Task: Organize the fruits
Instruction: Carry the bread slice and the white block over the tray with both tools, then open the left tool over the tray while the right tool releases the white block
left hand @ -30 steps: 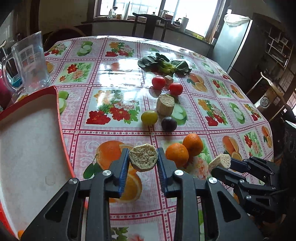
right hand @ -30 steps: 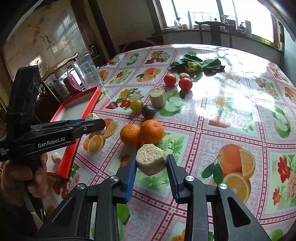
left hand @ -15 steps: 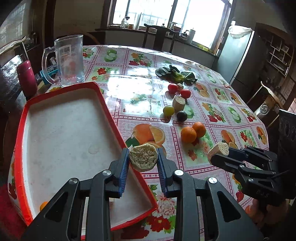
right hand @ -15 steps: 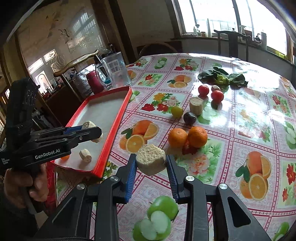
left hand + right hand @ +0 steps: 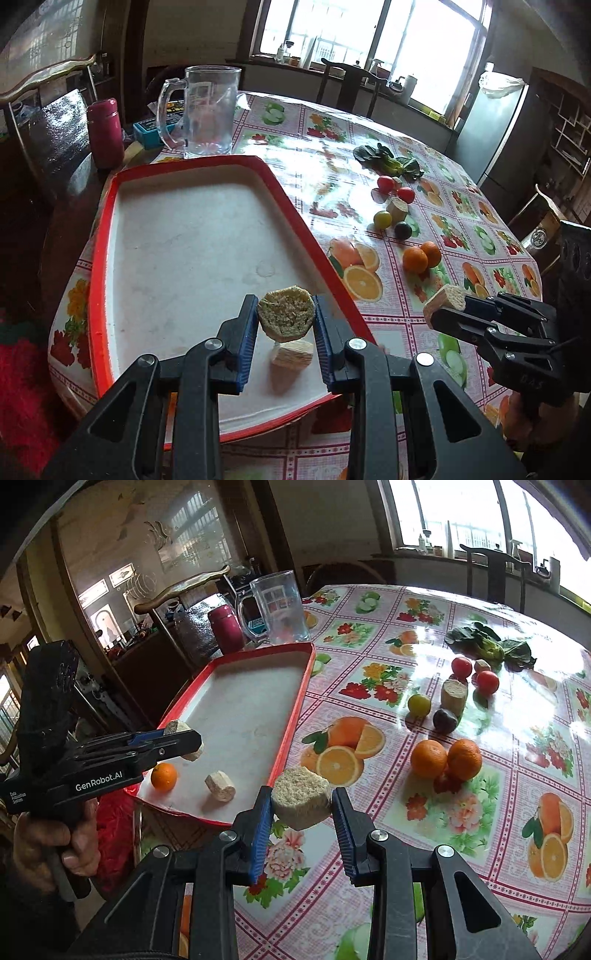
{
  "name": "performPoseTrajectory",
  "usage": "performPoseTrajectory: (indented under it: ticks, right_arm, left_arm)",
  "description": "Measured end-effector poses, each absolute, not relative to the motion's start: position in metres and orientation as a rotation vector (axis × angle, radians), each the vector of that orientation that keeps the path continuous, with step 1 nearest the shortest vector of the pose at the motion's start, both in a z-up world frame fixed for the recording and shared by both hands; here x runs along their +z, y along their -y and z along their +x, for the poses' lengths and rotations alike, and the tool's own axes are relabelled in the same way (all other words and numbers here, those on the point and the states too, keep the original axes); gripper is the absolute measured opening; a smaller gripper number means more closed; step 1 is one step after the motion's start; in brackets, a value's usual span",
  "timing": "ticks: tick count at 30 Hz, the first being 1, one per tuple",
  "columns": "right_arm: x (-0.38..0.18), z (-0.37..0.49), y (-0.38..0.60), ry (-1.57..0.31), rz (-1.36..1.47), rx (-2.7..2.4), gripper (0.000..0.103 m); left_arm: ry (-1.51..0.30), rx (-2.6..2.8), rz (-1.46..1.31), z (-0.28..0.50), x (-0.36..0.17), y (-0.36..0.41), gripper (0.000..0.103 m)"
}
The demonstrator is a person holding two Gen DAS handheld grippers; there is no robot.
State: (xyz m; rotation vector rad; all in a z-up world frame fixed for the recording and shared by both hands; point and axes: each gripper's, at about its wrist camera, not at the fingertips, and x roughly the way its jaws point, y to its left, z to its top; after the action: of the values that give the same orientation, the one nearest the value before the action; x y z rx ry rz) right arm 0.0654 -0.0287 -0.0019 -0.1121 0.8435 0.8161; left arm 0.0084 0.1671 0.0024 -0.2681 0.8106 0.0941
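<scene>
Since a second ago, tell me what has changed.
Both grippers swung from the fruit toward the red tray: the left gripper now hangs over it, the right gripper beside its rim. Each keeps its tan chunk clamped. Fruit on the table stayed put.

The left gripper [image 5: 285, 325] points forward and down, its blue-padded jaws pressed on either side of a pale cut chunk [image 5: 286, 313] clamped between the pads. Seen from the right wrist view, a hand [image 5: 55, 843] wraps this gripper's black handle from below, fingers curled round the grip. The right gripper [image 5: 302, 805] is angled down likewise, jaws closed on a second chunk [image 5: 301, 802] that sits squarely between its pads. From the left wrist view the right gripper stands off to the side, roughly level with the left one.
</scene>
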Motion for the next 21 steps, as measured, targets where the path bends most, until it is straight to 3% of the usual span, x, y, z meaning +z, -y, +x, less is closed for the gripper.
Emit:
performPoseTrajectory:
  ticks: [21]
  right_arm:
    - [-0.006,0.074,-0.048,-0.887,-0.135,0.927,0.033]
  left_arm:
    - [-0.814,0.204,-0.329,-0.012,-0.009,-0.226,0.027]
